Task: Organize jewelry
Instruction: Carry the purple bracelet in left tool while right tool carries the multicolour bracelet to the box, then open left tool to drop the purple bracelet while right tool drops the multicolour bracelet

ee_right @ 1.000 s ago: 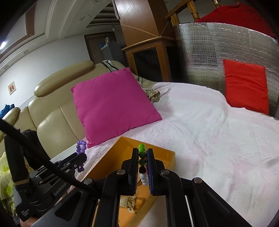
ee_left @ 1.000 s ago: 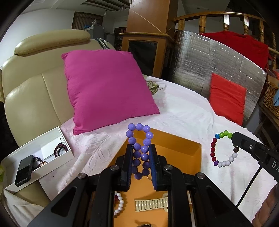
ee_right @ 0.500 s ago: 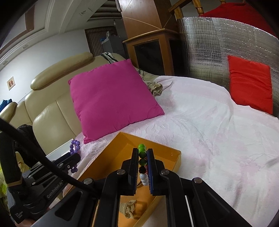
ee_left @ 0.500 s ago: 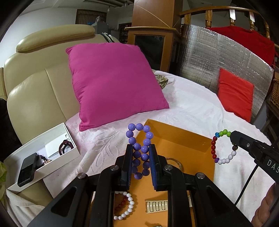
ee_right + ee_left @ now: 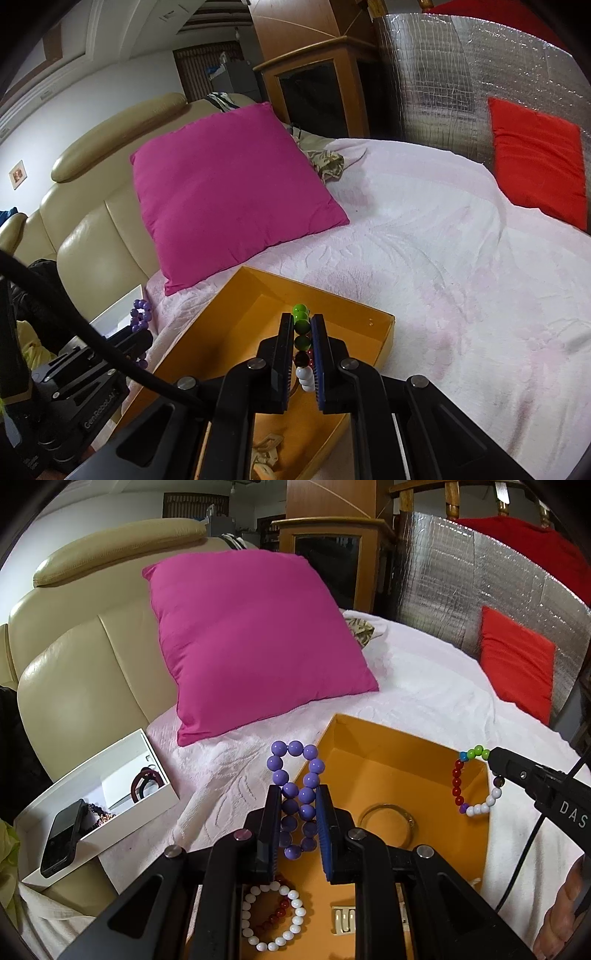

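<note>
Lying unclasped (left view only): bangle (image 5: 386, 821)

Purple beads (image 5: 297, 797) — orange tray (image 5: 388, 753) — magenta pillow (image 5: 255, 638).

A home living room: cream leather sofa (image 5: 81, 686), pink cushion (image 5: 255, 642), wooden cabinet (image 5: 314, 92).

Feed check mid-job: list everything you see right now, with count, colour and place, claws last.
Purple bead bracelet: 1, purple, in left claw.
Multicolour bead bracelet: 1, green, red, white, in right claw.
Tray: 1, orange, on white cover.
White-and-red bracelet: 1, in tray.
Bangle: 1, metallic, in tray.
White box: 1, beside sofa.
Pink pillow: 1, against sofa.
Red cushion: 1, far right.
Left claw: 1, black, shut.
Right claw: 1, black, shut.
</note>
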Tool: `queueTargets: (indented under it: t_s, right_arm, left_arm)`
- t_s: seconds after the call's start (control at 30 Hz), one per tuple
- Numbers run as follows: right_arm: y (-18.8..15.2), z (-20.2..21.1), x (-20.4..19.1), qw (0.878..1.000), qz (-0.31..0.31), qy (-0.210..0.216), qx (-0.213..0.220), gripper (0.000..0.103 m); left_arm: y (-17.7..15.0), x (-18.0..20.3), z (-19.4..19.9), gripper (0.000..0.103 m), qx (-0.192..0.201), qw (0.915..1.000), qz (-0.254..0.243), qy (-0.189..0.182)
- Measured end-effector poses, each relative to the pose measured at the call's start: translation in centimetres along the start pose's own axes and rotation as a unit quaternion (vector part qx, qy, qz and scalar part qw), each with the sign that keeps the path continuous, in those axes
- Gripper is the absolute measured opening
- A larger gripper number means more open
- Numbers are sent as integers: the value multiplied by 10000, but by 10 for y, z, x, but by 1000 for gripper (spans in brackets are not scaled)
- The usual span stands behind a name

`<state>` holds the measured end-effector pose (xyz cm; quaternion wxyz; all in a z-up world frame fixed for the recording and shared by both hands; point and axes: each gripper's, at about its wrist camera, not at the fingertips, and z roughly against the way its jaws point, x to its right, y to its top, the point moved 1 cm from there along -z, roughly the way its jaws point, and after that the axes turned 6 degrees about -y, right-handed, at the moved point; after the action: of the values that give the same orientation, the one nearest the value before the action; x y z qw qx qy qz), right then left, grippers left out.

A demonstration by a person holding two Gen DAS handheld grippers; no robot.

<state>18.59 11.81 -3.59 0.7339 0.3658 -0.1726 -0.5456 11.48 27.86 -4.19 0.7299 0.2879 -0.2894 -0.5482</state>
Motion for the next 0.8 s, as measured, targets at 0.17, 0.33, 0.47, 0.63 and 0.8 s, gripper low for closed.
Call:
queueTargets:
  t_s: [0.17,0.33,0.47,0.63,0.8]
  right_arm:
    - [0,-12,3,10000,-33,10,-84,10]
    - [1,-22,7,9998,-80,19,-189,10]
    - [0,-30,11,9996,-126,24,-257,10]
    - [0,-38,12,9993,-126,52,-354,10]
    - [0,-50,11,9987,-70,24,-504,10]
  left_arm:
    - [-3,-2,-13,19,-181,9997,-30,151]
    - [-6,-5,-27,19,-406,9988,-47,277]
    - [-7,-7,-35,19,-540,9980,-55,337]
    - [-10,-10,-44,19,-692,9968,-42,407]
    - [-12,-11,-53,19,-830,9954,-61,464]
